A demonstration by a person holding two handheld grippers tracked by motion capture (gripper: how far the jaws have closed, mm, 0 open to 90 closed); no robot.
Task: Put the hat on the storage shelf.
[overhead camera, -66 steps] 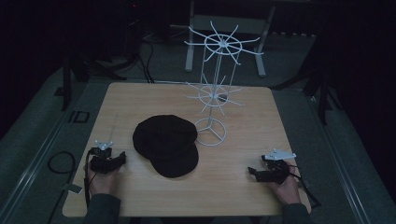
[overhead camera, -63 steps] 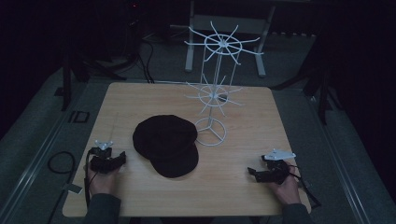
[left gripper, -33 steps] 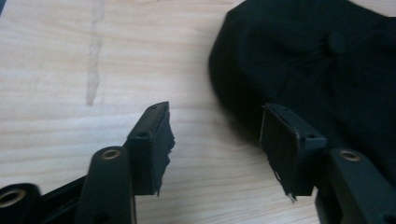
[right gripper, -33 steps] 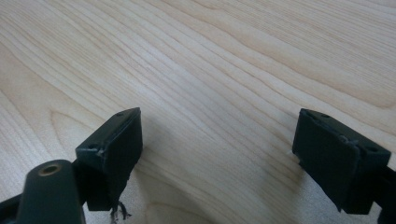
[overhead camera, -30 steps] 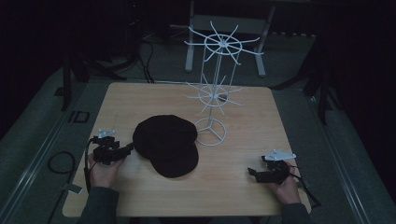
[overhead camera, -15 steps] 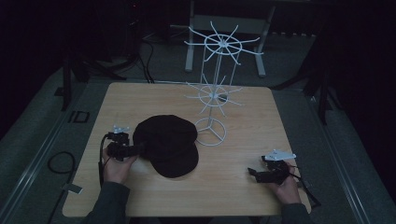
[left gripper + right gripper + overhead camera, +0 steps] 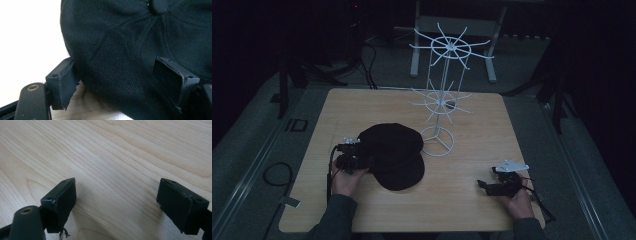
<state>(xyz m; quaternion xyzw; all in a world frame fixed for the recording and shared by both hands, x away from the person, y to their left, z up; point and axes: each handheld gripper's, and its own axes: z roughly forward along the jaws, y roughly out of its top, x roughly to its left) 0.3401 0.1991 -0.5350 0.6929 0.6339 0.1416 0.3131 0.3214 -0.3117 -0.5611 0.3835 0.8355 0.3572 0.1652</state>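
Early in the work, by the look of it: black caps [image 7: 391, 152] lying flat in an overlapping heap on the wooden table [image 7: 472, 125], just beside the round base of the white wire rack [image 7: 439, 100], none of them lifted or hung. Looks like two caps, maybe more; hard to count in the dim high view. Left gripper [image 7: 353, 156] set at the left edge of the heap, jaws spread wide and straddling the rim of the nearest cap [image 7: 140, 50], one jaw outside the brim against the table, the other lying over the cloth; nothing pinched yet, so the grasp not made. Button at the crown of that cap just visible at the top of the left gripper view, seams running down from it toward the jaws. Right gripper [image 7: 499, 184] resting well apart near the front right of the table, jaws released and wide over bare wood, holding nothing. As for holders: the rack standing upright with two rings of spokes, an upper and a lower, every spoke bare as far as can be made out, nothing hanging from any. Left to do, judging from this: close on the brim, raise the cap clear of the one beneath, carry it to a spoke, then the same for the rest.
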